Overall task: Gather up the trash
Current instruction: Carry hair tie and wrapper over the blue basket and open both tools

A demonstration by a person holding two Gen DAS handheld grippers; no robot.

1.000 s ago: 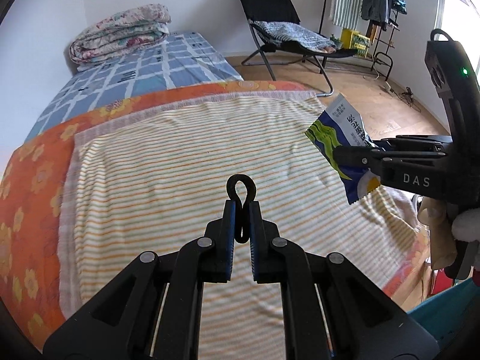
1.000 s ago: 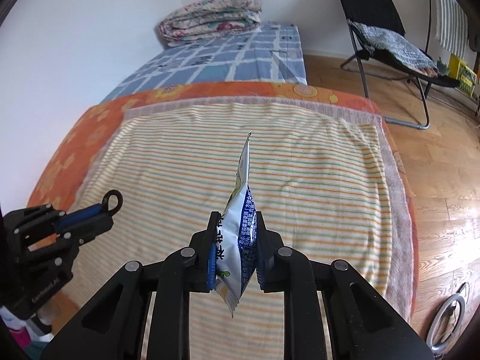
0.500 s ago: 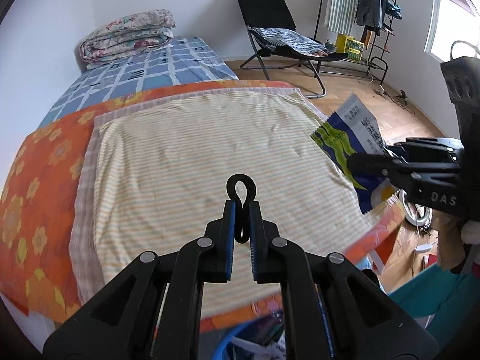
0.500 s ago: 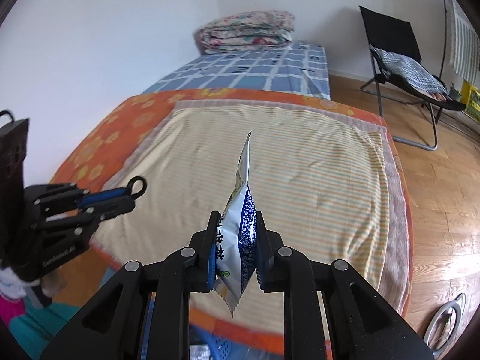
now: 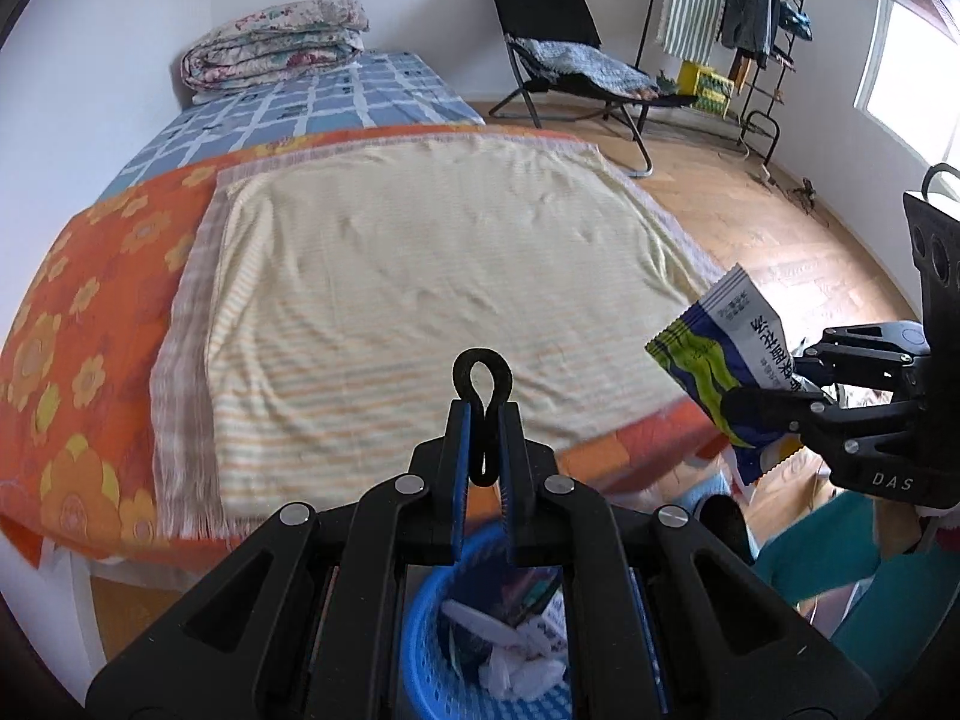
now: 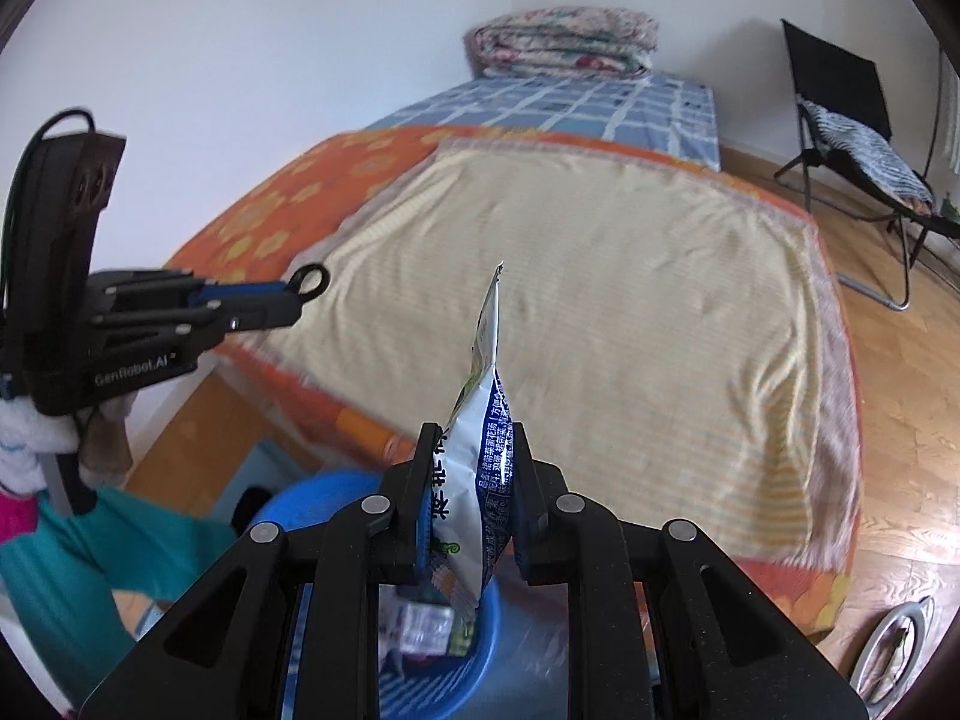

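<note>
My left gripper (image 5: pixel 483 426) is shut on a small black loop (image 5: pixel 482 383), a hair-tie-like band, and holds it above a blue plastic basket (image 5: pixel 426 636) with trash in it. My right gripper (image 6: pixel 469 471) is shut on a white, blue and green snack wrapper (image 6: pixel 480 450) standing upright between the pads. It hangs above the same blue basket (image 6: pixel 306 501). In the left wrist view the wrapper (image 5: pixel 720 360) and right gripper (image 5: pixel 774 402) are at the right. In the right wrist view the left gripper (image 6: pixel 300 288) is at the left.
The bed with a striped yellow towel (image 5: pixel 420 276) on an orange flowered sheet (image 5: pixel 78 336) lies ahead, its front edge just beyond the basket. Folded quilts (image 5: pixel 276 42) sit at the far end. A black folding chair (image 5: pixel 558 42) and a clothes rack (image 5: pixel 750 30) stand on the wooden floor.
Both grippers have pulled back from over the bed to beyond its front edge. The blue basket has come into view beneath them. Both keep their hold.
</note>
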